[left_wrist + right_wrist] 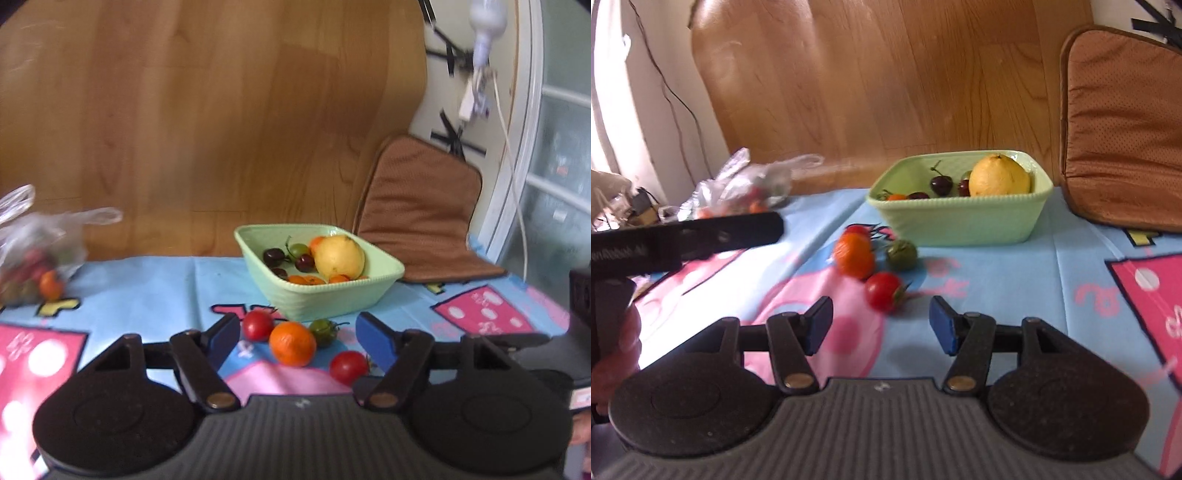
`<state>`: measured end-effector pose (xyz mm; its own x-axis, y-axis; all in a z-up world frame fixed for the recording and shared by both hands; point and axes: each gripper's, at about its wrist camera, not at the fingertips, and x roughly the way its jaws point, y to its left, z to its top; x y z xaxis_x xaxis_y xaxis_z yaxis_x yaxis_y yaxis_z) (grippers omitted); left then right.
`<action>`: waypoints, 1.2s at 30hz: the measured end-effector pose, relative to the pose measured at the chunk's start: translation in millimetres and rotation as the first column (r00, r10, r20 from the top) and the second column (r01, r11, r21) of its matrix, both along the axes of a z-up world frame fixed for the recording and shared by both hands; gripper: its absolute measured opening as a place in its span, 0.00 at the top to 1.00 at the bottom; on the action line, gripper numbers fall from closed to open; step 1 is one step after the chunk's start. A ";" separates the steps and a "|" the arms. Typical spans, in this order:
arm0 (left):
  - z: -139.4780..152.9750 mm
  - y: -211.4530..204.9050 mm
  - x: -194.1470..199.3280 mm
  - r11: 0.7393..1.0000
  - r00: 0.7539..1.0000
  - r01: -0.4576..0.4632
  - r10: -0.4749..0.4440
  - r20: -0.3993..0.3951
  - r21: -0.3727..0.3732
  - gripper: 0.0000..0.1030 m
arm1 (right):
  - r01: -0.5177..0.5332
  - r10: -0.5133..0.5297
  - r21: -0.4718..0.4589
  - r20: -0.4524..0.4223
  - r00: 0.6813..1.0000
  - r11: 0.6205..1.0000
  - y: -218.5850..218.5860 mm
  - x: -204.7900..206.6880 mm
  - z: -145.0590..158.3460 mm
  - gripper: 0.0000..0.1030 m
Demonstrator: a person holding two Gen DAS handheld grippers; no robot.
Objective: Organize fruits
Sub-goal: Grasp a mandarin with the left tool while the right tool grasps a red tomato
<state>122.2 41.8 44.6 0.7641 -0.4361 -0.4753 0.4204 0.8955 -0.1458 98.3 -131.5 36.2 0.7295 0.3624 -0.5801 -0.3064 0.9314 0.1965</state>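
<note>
Both grippers [299, 341] [881, 328] gape (empty) — only the right view shows the left hand [617, 354].

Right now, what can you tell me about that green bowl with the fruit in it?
The green bowl is a pale mint, squarish dish with rounded corners, a ribbed outside wall and a beaded-looking rim; it looks like glazed ceramic or plastic. It sits upright on the blue-and-pink tablecloth, near the table's far edge, beside a brown cushion. Inside lie a big yellow lemon-like fruit, dark cherries and small orange pieces. Neither tool touches it.
</note>
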 end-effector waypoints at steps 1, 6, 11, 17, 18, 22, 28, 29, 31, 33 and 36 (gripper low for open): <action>-3.8 -6.6 7.1 1.000 1.000 0.005 -0.005 -0.008 0.017 0.34 | -0.004 0.004 -0.017 -0.005 1.000 1.000 1.8 5.0 -1.4 0.42; -23.3 -20.3 31.9 0.999 0.998 -0.003 0.006 -0.058 0.051 0.41 | -0.034 0.033 -0.062 -0.021 0.999 0.997 10.5 18.3 -10.0 0.48; -35.3 -19.2 36.0 0.999 0.995 -0.004 0.008 -0.103 0.039 0.63 | -0.059 0.060 -0.093 0.003 0.998 0.994 14.6 16.1 -11.7 0.68; -33.9 -20.0 2.7 0.999 0.995 0.025 -0.020 -0.095 0.048 0.63 | -0.066 0.068 -0.084 0.012 0.998 0.994 2.9 -10.3 -9.4 0.68; -34.1 -20.9 -6.1 0.998 0.995 0.035 -0.031 -0.098 0.045 0.63 | -0.068 0.069 -0.076 0.010 0.998 0.995 -0.3 -16.8 -9.1 0.68; -34.0 -22.7 -44.5 0.997 0.991 0.079 -0.076 -0.106 0.019 0.63 | -0.068 0.068 -0.060 0.008 0.998 0.996 -11.7 -45.0 -8.9 0.68; -34.6 -26.8 -88.0 0.996 0.989 0.087 -0.087 -0.122 -0.012 0.63 | -0.047 0.049 -0.067 0.030 0.998 0.997 -20.7 -91.2 -7.4 0.68; -34.4 -27.8 -95.0 0.996 0.989 0.086 -0.087 -0.117 -0.016 0.63 | -0.043 0.045 -0.072 0.038 0.998 0.997 -21.9 -98.9 -6.9 0.68; -34.2 -30.8 -108.0 0.996 0.989 0.085 -0.087 -0.117 -0.020 0.63 | -0.036 0.041 -0.091 0.054 0.998 0.995 -24.1 -112.8 -6.1 0.68; -36.5 -33.7 -119.8 0.996 0.989 0.082 -0.084 -0.119 -0.023 0.63 | -0.028 0.036 -0.107 0.066 0.997 0.994 -26.1 -122.3 -5.4 0.68; -38.0 -37.7 -136.5 0.998 0.993 0.068 -0.068 -0.093 -0.002 0.63 | -0.009 0.019 -0.120 0.081 0.996 0.993 -31.1 -135.2 -5.1 0.68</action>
<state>-14.3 4.2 6.5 0.6848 -0.4852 -0.5437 0.4653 0.8653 -0.1862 -36.9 -162.6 31.1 0.7719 0.3046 -0.5580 -0.3301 0.9422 0.0578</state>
